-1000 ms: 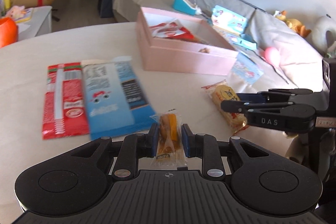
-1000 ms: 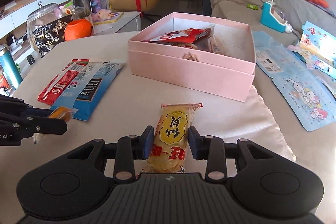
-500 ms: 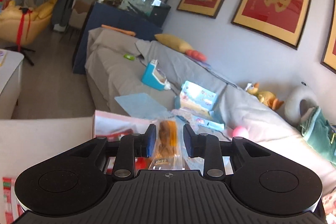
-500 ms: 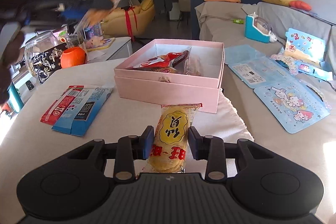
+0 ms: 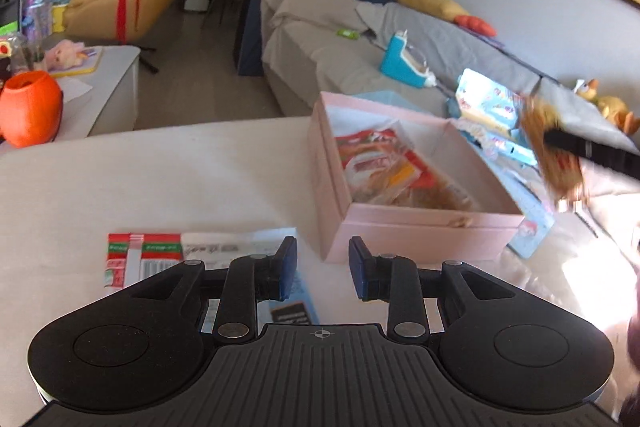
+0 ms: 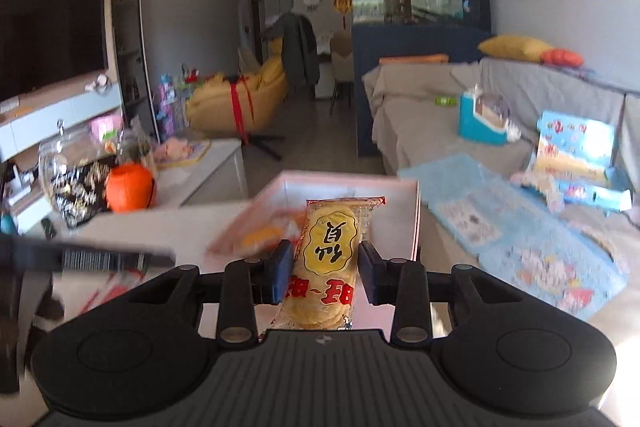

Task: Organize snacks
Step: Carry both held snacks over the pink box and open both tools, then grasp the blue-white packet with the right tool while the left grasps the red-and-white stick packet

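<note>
The rice cracker packet [image 6: 326, 263] was pinched in the right tongs [image 6: 323, 273], which were opening, apparently above the pink box [image 5: 420, 227]. Full release was best made centred over it. The left tongs [image 5: 322, 269] were spread, empty.

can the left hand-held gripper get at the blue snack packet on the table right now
Probably yes. The left hand-held gripper is empty with its jaws apart, and the blue snack packet lies flat on the table right below it, nothing covering it.
</note>
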### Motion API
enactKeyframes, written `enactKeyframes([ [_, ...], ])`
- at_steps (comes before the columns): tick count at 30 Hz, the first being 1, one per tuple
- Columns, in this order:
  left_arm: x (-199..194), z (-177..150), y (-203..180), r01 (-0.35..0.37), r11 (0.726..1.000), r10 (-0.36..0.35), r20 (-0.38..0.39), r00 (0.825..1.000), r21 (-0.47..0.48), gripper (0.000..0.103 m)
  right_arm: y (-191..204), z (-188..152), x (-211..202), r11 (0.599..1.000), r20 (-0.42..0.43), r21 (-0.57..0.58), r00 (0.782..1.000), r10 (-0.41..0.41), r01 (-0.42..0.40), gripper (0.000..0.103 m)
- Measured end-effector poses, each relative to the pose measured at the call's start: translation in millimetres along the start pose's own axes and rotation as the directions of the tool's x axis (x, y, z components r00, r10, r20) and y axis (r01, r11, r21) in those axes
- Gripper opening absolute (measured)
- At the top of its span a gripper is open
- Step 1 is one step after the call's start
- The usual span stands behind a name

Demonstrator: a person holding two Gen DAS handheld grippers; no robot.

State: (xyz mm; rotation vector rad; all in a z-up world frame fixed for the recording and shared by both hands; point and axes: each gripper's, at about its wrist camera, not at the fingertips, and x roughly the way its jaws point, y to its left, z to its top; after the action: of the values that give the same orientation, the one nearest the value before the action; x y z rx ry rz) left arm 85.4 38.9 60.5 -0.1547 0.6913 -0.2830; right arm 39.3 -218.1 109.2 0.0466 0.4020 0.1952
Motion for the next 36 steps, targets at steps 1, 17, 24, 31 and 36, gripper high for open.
enactKeyframes([
  [1,-1,-3,3,-0.024,1.0,0.024,-0.006,1.0,0.008,0.032,-2,15,9,1.0,0.034,0.012,0.999,-0.003,0.003,0.044],
  [17,-27,-43,97,-0.232,0.946,0.263,0.118,0.957,-0.226,0.032,71,-37,78,0.979,-0.311,0.01,0.93,0.196,-0.203,0.07],
  [24,-49,-47,127,-0.244,0.91,0.315,0.174,0.933,-0.335,0.032,133,-60,111,0.963,-0.408,0.039,0.875,0.26,-0.268,0.077],
  [31,-33,-53,112,-0.189,0.952,0.225,0.134,0.965,-0.243,0.032,184,-74,126,0.953,-0.414,-0.16,0.894,0.172,-0.258,0.086],
  [36,-25,-55,90,-0.192,0.972,0.209,0.124,0.97,-0.138,0.033,162,-78,100,0.948,-0.42,-0.16,0.888,0.187,-0.276,0.082],
])
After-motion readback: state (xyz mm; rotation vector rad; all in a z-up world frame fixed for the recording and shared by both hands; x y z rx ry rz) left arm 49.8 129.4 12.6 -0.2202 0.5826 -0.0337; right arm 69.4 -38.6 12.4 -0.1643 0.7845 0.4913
